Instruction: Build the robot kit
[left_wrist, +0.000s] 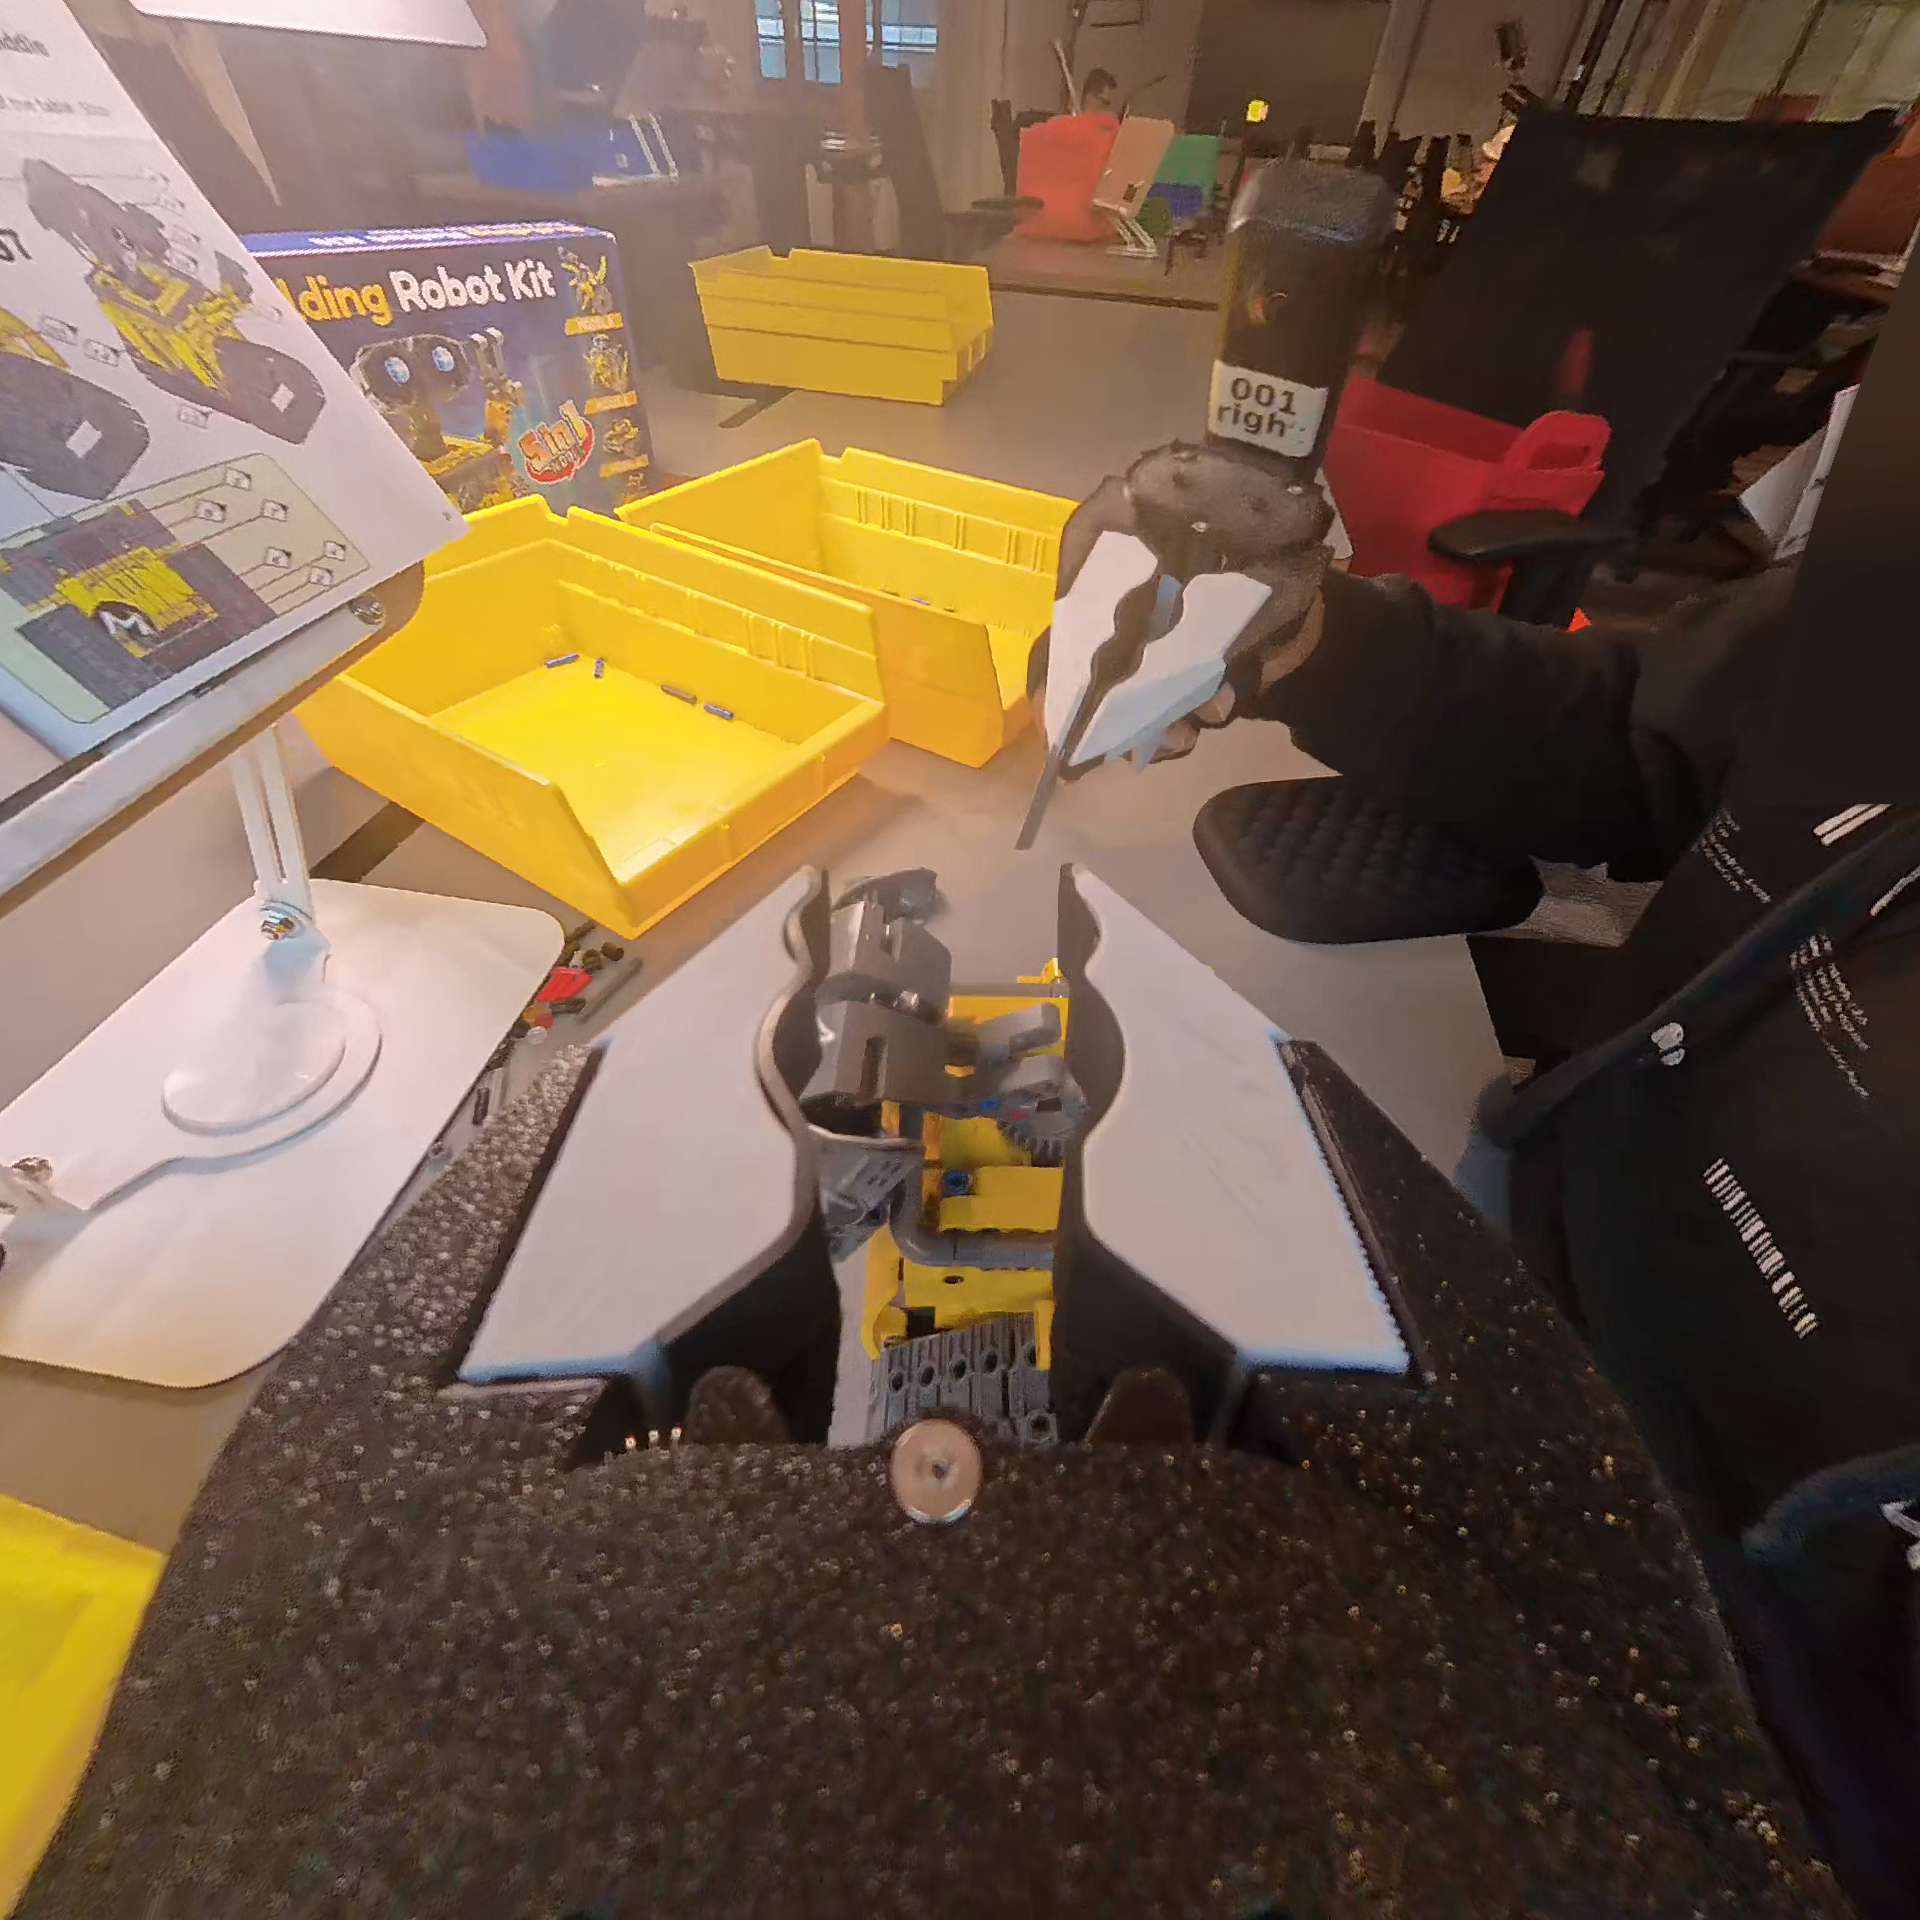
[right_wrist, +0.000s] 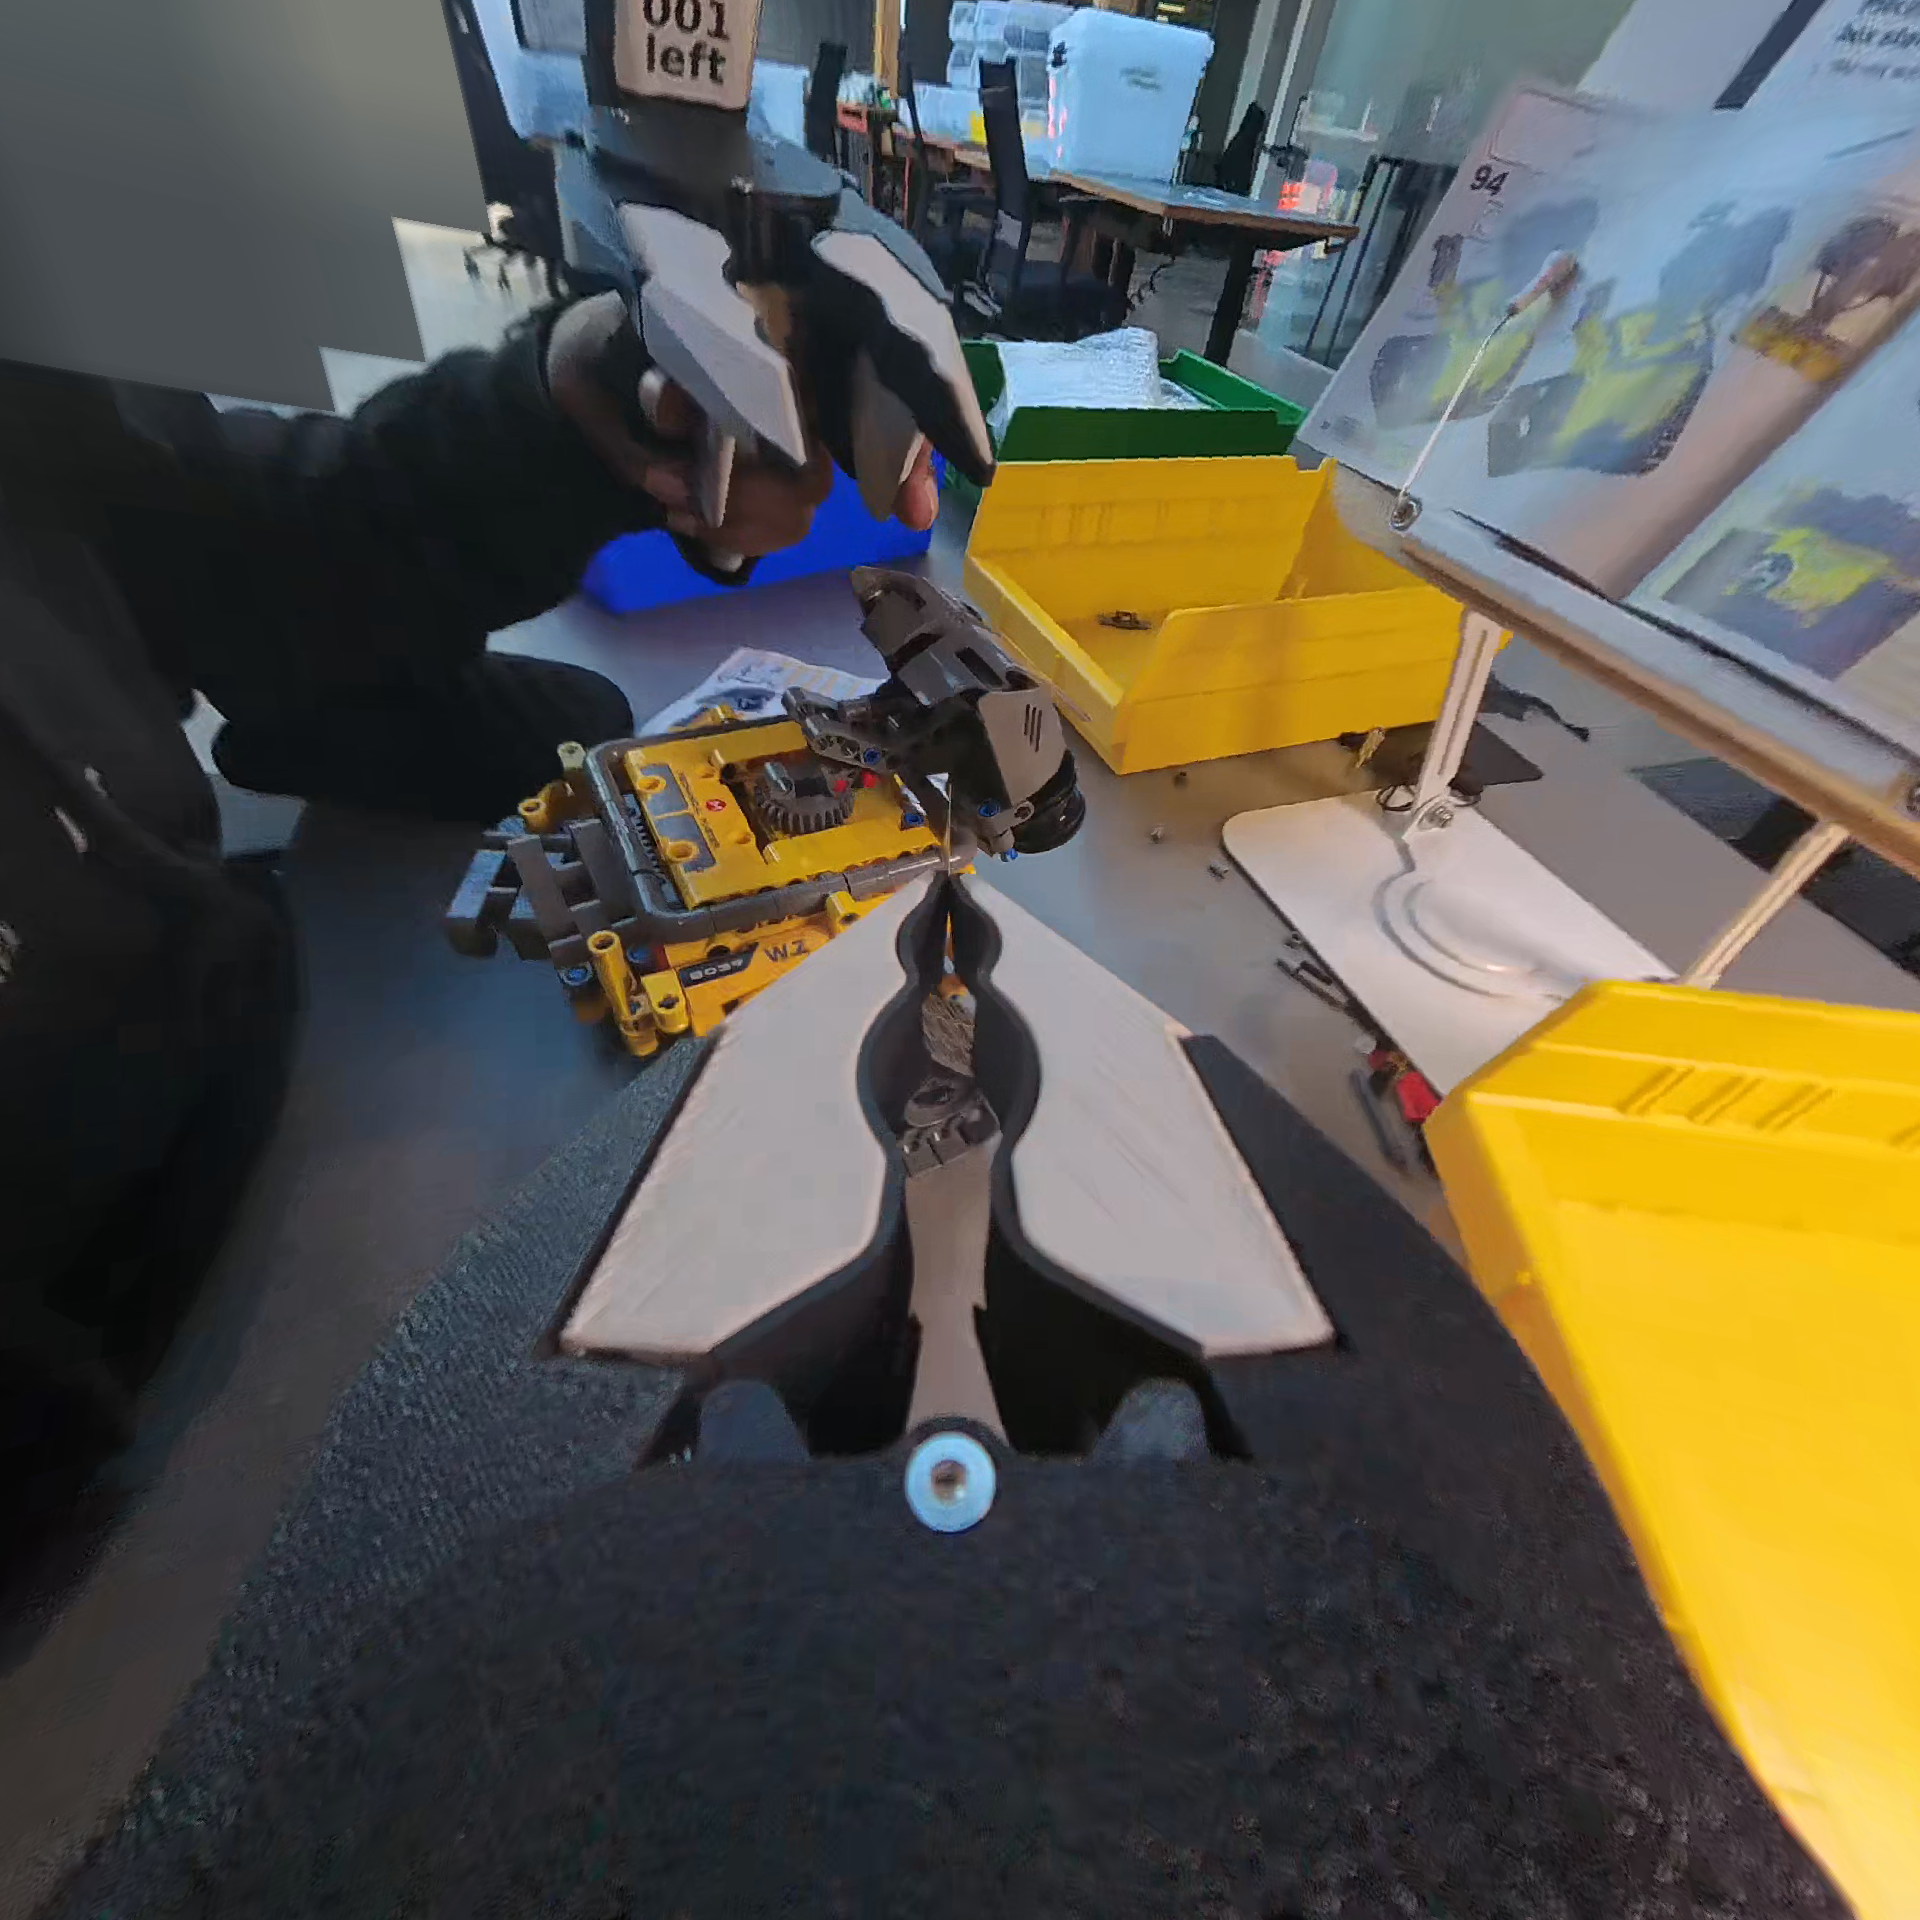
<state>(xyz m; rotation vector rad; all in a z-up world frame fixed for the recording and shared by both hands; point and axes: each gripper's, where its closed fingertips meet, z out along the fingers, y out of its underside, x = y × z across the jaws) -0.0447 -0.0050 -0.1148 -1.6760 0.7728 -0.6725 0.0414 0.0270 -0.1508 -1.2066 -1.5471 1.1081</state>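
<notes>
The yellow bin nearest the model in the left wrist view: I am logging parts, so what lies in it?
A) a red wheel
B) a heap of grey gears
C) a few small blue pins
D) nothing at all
C: the open yellow bin shows only a few small blue pins scattered on its floor toward the back wall; no gears or wheel lie in it.

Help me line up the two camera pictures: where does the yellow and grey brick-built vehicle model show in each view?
Left wrist view: the vehicle model sits low centre, between the left gripper's open jaws.
Right wrist view: the model stands left of centre on the table, just beyond the right gripper.
Shared landmark: the white stand base holding the instruction booklet.
</notes>
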